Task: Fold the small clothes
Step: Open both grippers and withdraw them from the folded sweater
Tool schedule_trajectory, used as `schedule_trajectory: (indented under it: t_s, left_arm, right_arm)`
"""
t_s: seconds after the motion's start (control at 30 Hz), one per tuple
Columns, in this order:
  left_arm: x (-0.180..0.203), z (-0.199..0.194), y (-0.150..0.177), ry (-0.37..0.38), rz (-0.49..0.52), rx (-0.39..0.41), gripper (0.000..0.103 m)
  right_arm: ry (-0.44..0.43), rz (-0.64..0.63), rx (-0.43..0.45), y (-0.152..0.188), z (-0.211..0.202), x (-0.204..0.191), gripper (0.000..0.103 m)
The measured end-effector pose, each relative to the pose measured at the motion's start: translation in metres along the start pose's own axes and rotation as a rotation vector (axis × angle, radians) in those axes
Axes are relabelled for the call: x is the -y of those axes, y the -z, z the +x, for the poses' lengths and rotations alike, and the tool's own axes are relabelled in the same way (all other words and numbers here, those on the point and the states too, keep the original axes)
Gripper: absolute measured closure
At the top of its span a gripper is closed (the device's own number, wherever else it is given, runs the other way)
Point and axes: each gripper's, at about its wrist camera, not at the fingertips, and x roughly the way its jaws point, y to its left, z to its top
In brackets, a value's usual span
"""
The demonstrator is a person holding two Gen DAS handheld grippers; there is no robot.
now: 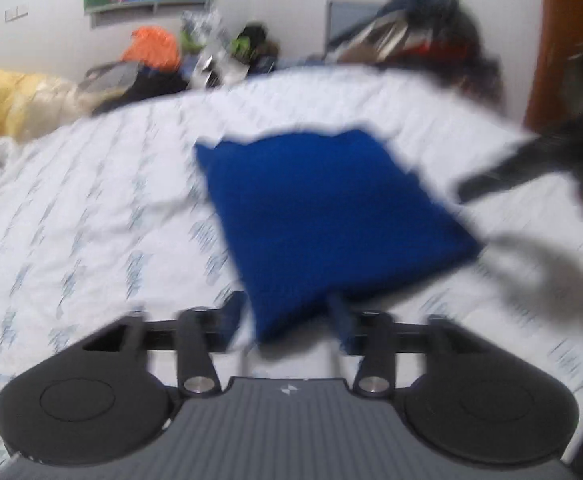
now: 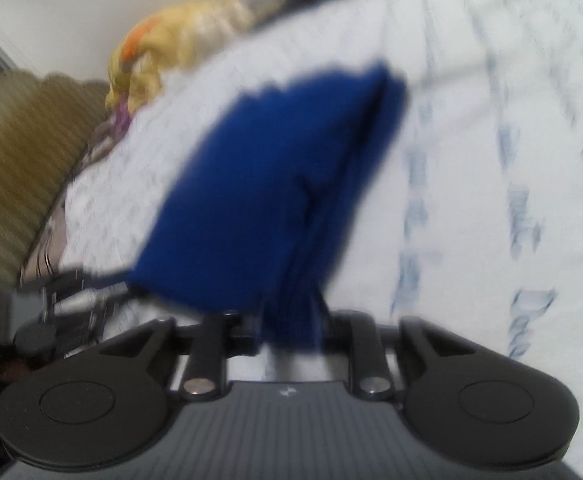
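A blue folded cloth lies over the white patterned bed sheet. My left gripper is shut on the cloth's near corner. In the right wrist view the same blue cloth is doubled over in layers, and my right gripper is shut on its near edge. The right gripper also shows as a dark blurred shape at the right edge of the left wrist view. Both views are blurred by motion.
A yellow quilt is bunched at the bed's far left. Piled clothes and bags sit along the wall behind the bed. A brown headboard stands at the left in the right wrist view.
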Motion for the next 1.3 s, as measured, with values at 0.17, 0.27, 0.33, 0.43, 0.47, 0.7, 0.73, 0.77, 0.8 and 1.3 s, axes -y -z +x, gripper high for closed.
schedule_trajectory:
  t_s: [0.17, 0.27, 0.33, 0.43, 0.47, 0.7, 0.73, 0.77, 0.8, 1.3]
  left_arm:
    - [0.014, 0.044, -0.02, 0.048, -0.017, -0.018, 0.03]
    - [0.021, 0.072, -0.014, 0.026, -0.003, -0.065, 0.032]
    - [0.025, 0.073, -0.01, 0.022, 0.009, -0.049, 0.031]
    - [0.023, 0.073, -0.008, 0.027, -0.003, -0.042, 0.031]
    - [0.023, 0.072, -0.009, 0.021, -0.004, -0.048, 0.031]
    - [0.014, 0.054, -0.007, 0.001, -0.03, -0.067, 0.031]
    - [0.014, 0.058, -0.003, -0.012, -0.016, -0.067, 0.027]
    - [0.014, 0.06, -0.001, -0.017, -0.001, -0.054, 0.02]
    - [0.015, 0.062, 0.0, -0.019, 0.004, -0.056, 0.018]
    - [0.012, 0.026, 0.007, -0.109, -0.088, -0.072, 0.01]
  right_arm:
    - [0.053, -0.08, 0.09, -0.071, 0.033, -0.016, 0.043]
    - [0.192, -0.2, -0.044, -0.099, 0.095, -0.025, 0.045]
    - [0.267, -0.323, -0.066, -0.101, 0.126, -0.015, 0.033]
    - [0.258, -0.264, -0.081, -0.126, 0.138, 0.005, 0.031]
    - [0.281, -0.28, -0.114, -0.131, 0.142, -0.003, 0.031]
    - [0.117, -0.264, 0.013, -0.07, 0.061, -0.066, 0.028]
    - [0.055, -0.234, -0.011, -0.053, 0.058, -0.066, 0.028]
    - [0.018, -0.214, -0.054, -0.037, 0.062, -0.063, 0.029]
    - [0.037, -0.228, -0.109, -0.02, 0.07, -0.058, 0.029]
    - [0.128, -0.255, -0.037, 0.021, 0.027, -0.052, 0.029]
